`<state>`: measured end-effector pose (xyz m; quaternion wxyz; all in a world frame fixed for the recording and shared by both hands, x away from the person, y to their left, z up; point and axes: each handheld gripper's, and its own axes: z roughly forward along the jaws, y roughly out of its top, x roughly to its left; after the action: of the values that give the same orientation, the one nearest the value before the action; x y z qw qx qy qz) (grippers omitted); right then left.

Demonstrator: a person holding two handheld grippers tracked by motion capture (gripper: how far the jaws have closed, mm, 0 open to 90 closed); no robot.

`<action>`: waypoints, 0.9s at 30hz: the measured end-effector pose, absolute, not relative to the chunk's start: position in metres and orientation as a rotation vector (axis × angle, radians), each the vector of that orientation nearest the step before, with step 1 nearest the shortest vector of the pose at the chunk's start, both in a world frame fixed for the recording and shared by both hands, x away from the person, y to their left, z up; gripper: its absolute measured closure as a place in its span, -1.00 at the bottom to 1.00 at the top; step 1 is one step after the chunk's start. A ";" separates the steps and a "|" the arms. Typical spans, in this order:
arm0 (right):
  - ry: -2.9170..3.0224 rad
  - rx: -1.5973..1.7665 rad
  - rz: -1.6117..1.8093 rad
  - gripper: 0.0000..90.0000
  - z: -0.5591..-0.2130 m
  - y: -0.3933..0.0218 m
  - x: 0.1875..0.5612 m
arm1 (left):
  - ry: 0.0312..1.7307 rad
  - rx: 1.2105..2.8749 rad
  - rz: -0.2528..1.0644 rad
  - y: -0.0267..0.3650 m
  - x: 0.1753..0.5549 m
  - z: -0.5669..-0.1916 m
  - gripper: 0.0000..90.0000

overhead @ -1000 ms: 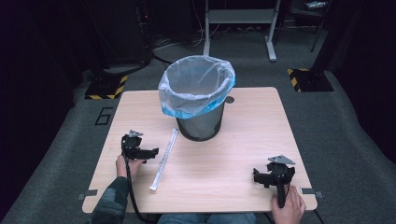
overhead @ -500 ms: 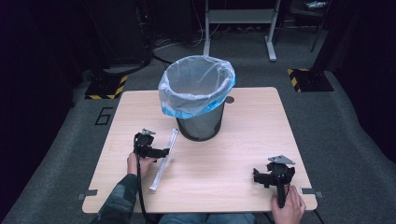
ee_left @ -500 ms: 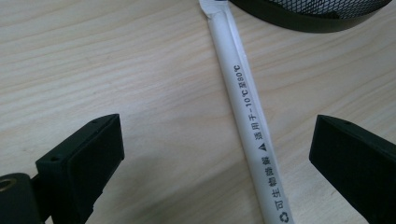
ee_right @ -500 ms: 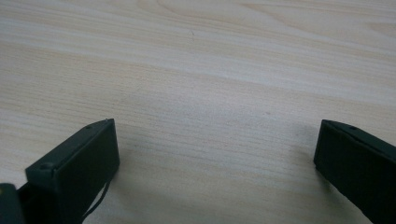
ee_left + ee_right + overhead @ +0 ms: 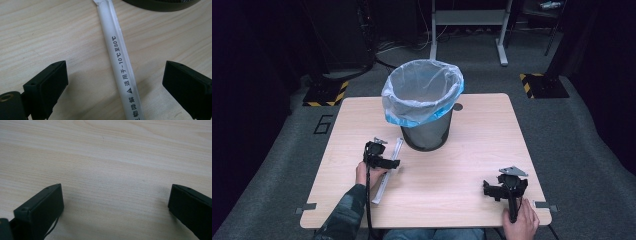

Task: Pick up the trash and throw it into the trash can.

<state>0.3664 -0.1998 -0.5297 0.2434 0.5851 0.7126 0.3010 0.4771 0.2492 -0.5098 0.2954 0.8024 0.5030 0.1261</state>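
Straw (image 5: 388,167), sealed in its long white paper wrapper, is lying flat on the wooden table (image 5: 462,165), running from just beside the foot of the bin (image 5: 426,112) back toward your near-left edge. You are holding your left gripper (image 5: 384,162) right over the middle of it. In the left gripper view the wrapper (image 5: 119,57) is passing between your two black jaws, which are spread wide, one on each side and neither touching it. The wrapper is carrying a line of dark print with a temperature range and a small triangle mark, and its far end is reaching up near the dark curved base of the bin (image 5: 160,4) at the top of that view.

Your left hand (image 5: 364,172) is resting on the table behind that gripper, your patterned sleeve (image 5: 344,215) coming in from the bottom, and the black cable (image 5: 368,200) is trailing back along your forearm.

You are holding your right gripper (image 5: 497,190) well apart from all this, near the near-right corner of the table, with your right hand (image 5: 519,222) around its handle and the grey three-cornered plate (image 5: 511,171) on top. In the right gripper view its jaws are standing wide apart over bare wood (image 5: 112,170), gripping nothing.

The bin is standing upright toward the far middle of the table, lined with a clear bag (image 5: 422,92) that is folding over the rim with a blue edge.
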 end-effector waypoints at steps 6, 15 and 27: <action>1.947 1.598 0.822 -1.00 -0.530 -0.200 0.366 | 1.358 2.129 0.351 0.248 0.477 -0.510 -0.66; 1.948 1.597 0.821 -1.00 -0.530 -0.200 0.366 | 1.326 2.200 0.419 0.245 0.474 -0.505 0.02; 1.946 1.599 0.822 -1.00 -0.530 -0.200 0.366 | 1.348 2.157 0.427 0.255 0.470 -0.505 0.75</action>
<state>0.3664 -0.1997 -0.5297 0.2437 0.5853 0.7124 0.3009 0.4702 0.2551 -0.5053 0.2775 0.8034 0.5023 0.1591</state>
